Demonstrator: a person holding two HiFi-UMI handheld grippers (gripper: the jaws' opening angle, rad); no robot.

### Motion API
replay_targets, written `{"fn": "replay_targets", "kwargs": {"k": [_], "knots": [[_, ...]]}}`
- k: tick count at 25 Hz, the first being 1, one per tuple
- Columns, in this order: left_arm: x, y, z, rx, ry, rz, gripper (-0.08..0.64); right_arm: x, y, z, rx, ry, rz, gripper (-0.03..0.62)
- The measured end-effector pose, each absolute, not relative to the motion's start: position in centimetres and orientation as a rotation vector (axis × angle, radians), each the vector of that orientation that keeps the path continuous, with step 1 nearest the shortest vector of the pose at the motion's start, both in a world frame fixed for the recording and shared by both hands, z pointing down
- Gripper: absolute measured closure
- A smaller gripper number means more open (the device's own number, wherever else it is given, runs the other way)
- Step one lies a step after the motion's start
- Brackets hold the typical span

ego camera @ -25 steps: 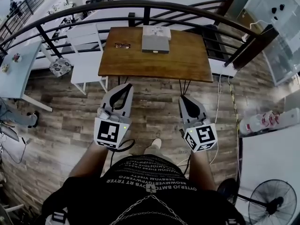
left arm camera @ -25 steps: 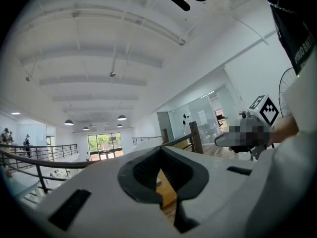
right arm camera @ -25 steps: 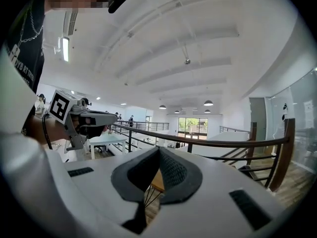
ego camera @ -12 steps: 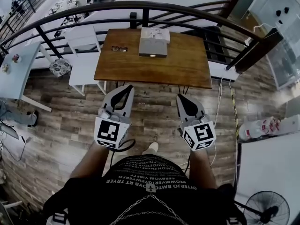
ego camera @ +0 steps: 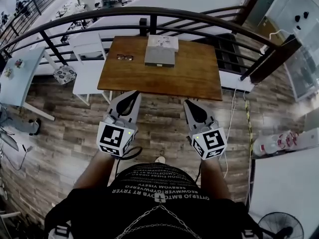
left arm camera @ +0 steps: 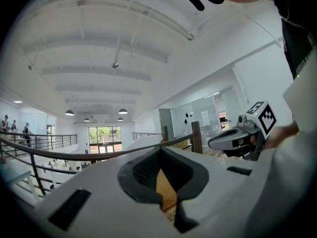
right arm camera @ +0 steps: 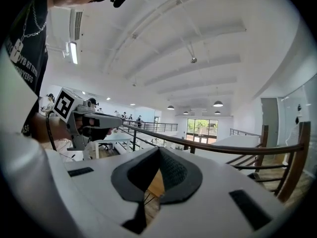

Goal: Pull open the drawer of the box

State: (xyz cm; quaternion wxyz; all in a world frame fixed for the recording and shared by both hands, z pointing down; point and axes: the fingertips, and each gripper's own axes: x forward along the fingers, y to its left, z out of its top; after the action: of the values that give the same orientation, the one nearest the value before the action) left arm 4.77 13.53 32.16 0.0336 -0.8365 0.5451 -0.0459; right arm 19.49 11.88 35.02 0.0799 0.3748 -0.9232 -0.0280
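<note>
A plank floor [ego camera: 164, 118] fills a mezzanine bounded by a curved dark railing [ego camera: 199, 14], seen from above the person [ego camera: 159, 198] in a black printed shirt who stands at the bottom of the head view. A brown wooden table [ego camera: 194, 76] stands between the person and the railing, and a white chair [ego camera: 92, 59] sits just beside its left end. The person holds both tools level over the floor, short of the table's near edge, each pointing toward it. The left gripper [ego camera: 133, 94] has its jaws drawn together at the tips with nothing between them, and only a sliver of tabletop shows through the gap behind the tips. The right gripper [ego camera: 188, 103] is likewise closed and empty. The grey box [ego camera: 160, 57] rests on the far middle of the table, well apart from both grippers, its drawer not pulled out, with a white carton [ego camera: 163, 42] touching its far side. A pair of glasses [ego camera: 124, 57] lies to the box's left.
</note>
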Motion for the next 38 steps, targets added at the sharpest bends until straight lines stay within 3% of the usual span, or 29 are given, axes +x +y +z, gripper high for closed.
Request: {"fn": "replay_targets", "kwargs": {"k": [10,21,38], "knots": [[6.3,12.3,32.7,-2.553,1.707,-0.189,0.560,21.1,9.2,36.1,1.093,-2.796,-0.045,0.597],[1.4,11.0,35.5,-2.557,1.810,-0.257,0.560,15.9,7.4,38.6,1.001,-2.803,0.010,0.597],[-8.0,-1.5,35.3,-2.639,1.640,-0.246,0.560,6.7,-3.7,37.8,1.178,-2.727,0.001,0.596]]}}
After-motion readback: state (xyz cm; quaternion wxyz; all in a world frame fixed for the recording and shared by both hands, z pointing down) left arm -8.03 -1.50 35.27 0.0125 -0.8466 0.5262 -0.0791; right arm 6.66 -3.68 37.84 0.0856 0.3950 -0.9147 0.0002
